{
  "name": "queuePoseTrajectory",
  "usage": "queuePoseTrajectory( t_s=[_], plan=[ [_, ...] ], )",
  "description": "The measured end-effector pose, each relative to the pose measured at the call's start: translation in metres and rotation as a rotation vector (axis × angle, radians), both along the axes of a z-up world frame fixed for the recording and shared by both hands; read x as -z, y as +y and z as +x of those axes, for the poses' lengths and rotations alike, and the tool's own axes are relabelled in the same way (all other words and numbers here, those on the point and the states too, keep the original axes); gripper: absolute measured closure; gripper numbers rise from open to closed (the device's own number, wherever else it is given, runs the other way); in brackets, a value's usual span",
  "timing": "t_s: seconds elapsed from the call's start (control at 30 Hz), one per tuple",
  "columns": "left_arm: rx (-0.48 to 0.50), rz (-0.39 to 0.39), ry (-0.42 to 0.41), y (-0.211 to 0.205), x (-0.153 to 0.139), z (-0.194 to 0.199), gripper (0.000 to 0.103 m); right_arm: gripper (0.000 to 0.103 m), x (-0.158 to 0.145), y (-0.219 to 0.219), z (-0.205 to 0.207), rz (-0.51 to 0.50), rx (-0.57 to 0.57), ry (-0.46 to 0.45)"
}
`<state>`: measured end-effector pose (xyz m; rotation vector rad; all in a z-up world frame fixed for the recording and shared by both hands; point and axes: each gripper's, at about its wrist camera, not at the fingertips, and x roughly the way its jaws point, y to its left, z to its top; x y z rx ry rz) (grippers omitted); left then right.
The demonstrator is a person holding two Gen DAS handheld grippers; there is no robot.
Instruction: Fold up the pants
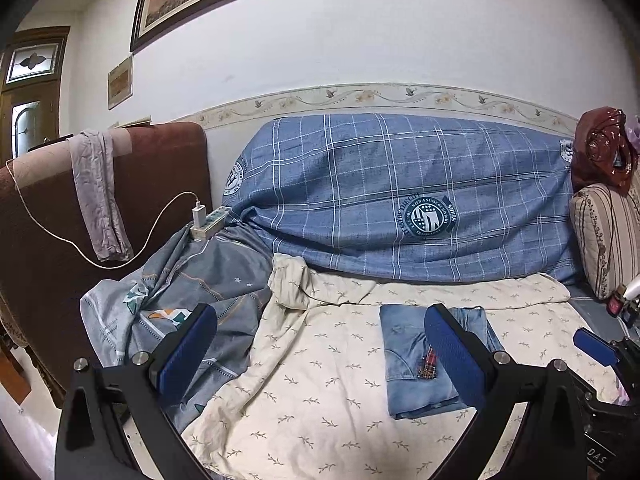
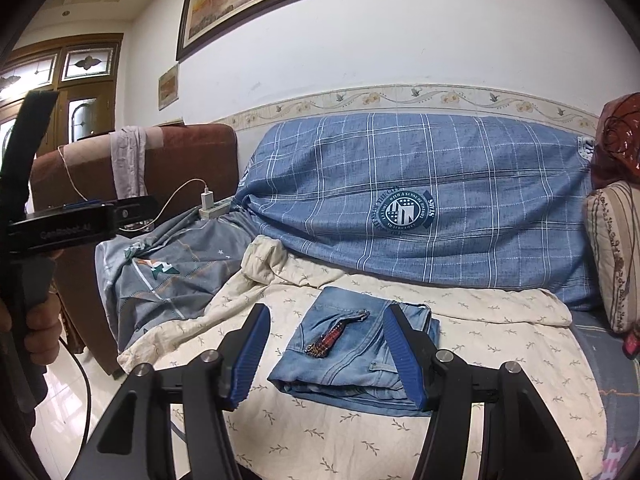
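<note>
The blue denim pants (image 1: 412, 364) lie folded into a compact rectangle on the cream leaf-print sheet (image 1: 312, 392), with a small red beaded charm on top. They also show in the right wrist view (image 2: 340, 360). My left gripper (image 1: 320, 356) is open and empty, held above the sheet with the pants behind its right finger. My right gripper (image 2: 332, 356) is open and empty, with its fingers framing the pants, held clear in front of them. The right gripper's fingertip shows in the left wrist view (image 1: 592, 346).
A blue plaid cover (image 1: 400, 192) drapes the sofa back. A grey patterned quilt (image 1: 180, 300) is bunched at the left. A power strip with a charger (image 1: 204, 220) sits by a brown armchair (image 1: 60, 220). A striped cushion (image 1: 608, 232) stands at the right.
</note>
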<state>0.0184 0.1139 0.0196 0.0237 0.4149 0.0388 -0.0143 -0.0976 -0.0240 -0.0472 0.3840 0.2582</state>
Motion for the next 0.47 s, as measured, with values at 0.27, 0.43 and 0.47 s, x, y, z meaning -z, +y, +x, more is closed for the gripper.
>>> queuePoseTrajectory(
  t_s=[0.27, 0.43, 0.47],
  plan=[
    [0.043, -0.006, -0.004, -0.004, -0.003, -0.006, 0.0, 0.04, 0.003, 0.001, 0.001, -0.01, -0.001, 0.007],
    [0.099, -0.031, 0.002, -0.01, 0.001, -0.003, 0.0, 0.04, 0.008, -0.009, 0.007, -0.003, 0.018, 0.02],
    [0.106, -0.039, 0.01, -0.01, 0.003, 0.0, 0.0, 0.04, 0.01, -0.012, 0.01, -0.005, 0.025, 0.025]
  ],
)
